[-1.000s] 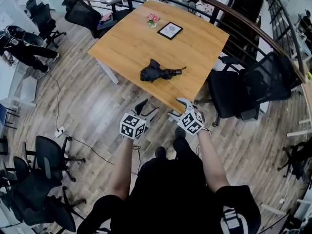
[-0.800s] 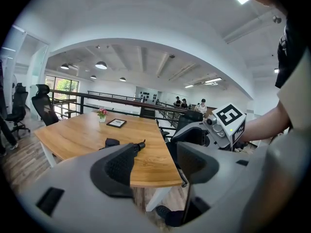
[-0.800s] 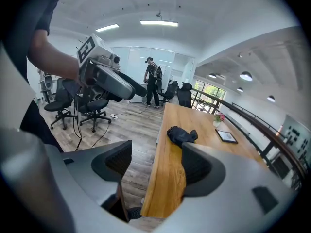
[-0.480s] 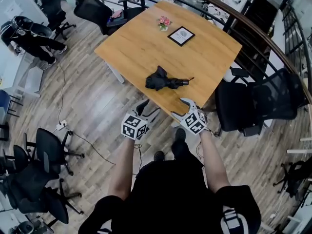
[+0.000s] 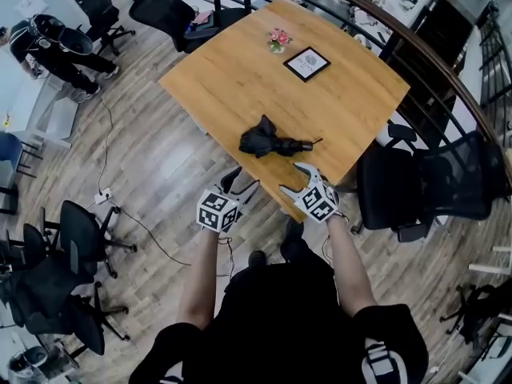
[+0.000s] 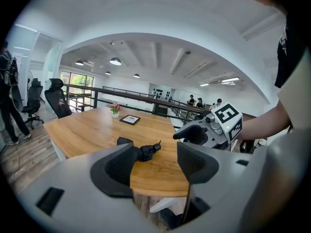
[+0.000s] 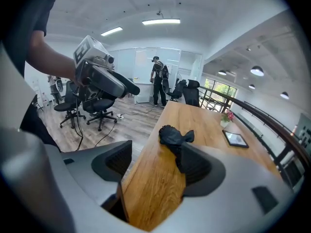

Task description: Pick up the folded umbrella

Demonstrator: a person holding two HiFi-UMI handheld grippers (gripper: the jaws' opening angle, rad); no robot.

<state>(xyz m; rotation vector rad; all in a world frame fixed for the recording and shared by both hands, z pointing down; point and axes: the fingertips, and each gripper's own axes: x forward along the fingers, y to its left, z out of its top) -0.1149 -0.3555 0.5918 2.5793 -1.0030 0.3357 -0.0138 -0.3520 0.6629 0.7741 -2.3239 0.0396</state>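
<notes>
The folded black umbrella (image 5: 268,142) lies on the wooden table (image 5: 232,78) near its front edge, its handle pointing right. My left gripper (image 5: 242,184) is open and empty, just short of the table edge and below the umbrella. My right gripper (image 5: 294,178) is also open and empty, at the table's front corner, a little right of the umbrella. In the left gripper view the umbrella (image 6: 146,152) shows beyond the open jaws, partly hidden by the left jaw, with the right gripper (image 6: 209,130) at the right. In the right gripper view the umbrella (image 7: 172,135) lies ahead on the table.
A framed picture (image 5: 306,63) and a small flower pot (image 5: 278,40) stand at the table's far side. Black office chairs (image 5: 424,178) stand at its right, another chair (image 5: 164,10) behind it. A railing (image 5: 448,70) curves past. A person (image 5: 48,42) stands far left. A cable (image 5: 132,222) crosses the floor.
Both grippers have come closer to the table edge and the umbrella. The jaws of both stay open. The umbrella has not moved on the table.
</notes>
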